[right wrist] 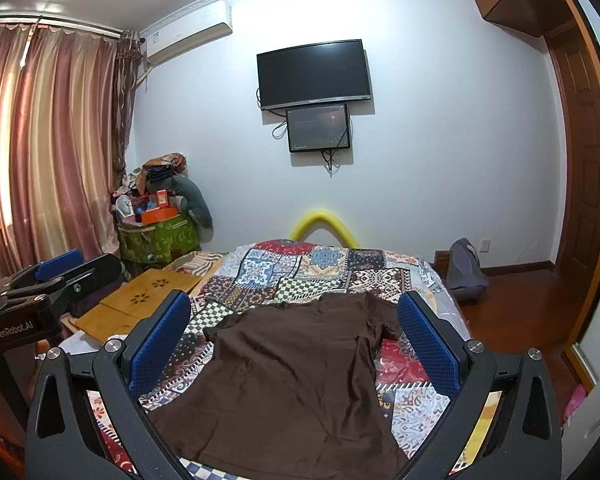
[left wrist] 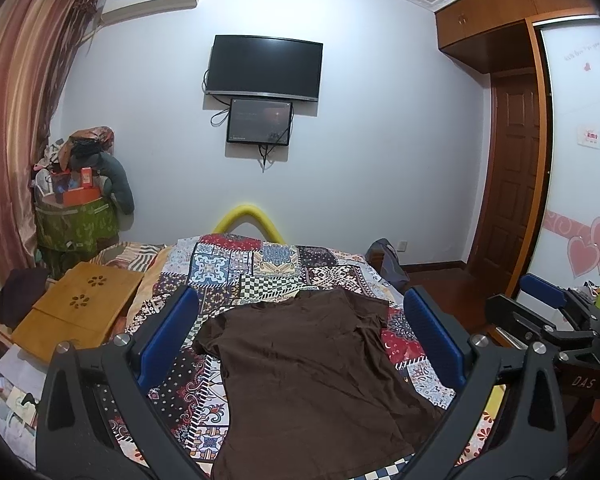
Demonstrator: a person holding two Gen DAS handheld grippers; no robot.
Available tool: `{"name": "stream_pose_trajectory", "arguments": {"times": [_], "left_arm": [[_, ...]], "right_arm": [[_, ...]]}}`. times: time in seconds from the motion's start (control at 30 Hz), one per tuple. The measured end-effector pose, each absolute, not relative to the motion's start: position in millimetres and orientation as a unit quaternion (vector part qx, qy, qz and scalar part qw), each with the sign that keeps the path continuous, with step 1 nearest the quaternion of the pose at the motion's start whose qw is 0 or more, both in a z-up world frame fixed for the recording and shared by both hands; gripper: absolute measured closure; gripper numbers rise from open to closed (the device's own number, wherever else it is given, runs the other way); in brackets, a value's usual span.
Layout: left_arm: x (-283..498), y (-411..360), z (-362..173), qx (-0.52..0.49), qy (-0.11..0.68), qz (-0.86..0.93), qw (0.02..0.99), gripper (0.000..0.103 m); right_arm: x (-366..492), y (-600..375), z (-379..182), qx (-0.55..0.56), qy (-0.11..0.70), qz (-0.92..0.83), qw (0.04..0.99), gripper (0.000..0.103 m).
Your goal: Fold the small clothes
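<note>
A dark brown T-shirt (left wrist: 308,376) lies spread flat on the patchwork bedspread (left wrist: 252,272), collar toward the far end. It also shows in the right wrist view (right wrist: 288,376) on the bedspread (right wrist: 300,268). My left gripper (left wrist: 300,320) is open and empty, held above the near part of the shirt. My right gripper (right wrist: 294,320) is open and empty, also above the shirt's near part. The right gripper shows at the right edge of the left wrist view (left wrist: 548,312); the left gripper shows at the left edge of the right wrist view (right wrist: 60,272).
A wooden lap table (left wrist: 76,312) lies on the bed's left side. A yellow foam tube (left wrist: 248,220) arches at the bed's far end. A green basket piled with things (left wrist: 76,216) stands by the curtain. A bag (right wrist: 464,268) sits on the floor at right.
</note>
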State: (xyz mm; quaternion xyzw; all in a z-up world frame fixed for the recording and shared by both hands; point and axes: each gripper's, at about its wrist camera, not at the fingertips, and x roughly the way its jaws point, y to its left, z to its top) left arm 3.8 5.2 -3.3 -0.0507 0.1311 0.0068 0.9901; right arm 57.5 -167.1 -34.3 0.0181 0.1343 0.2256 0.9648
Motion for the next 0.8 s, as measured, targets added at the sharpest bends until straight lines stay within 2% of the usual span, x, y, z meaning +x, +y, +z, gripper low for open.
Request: {"name": "stream_pose_trajectory", "arguments": {"times": [0.8], "left_arm": [[10.4,8.4,-4.1,-0.024,0.132,0.012,0.991,0.0]], "right_arm": [[60.0,-162.8,-33.2,0.014,0.137,0.225,0.965,0.0]]}}
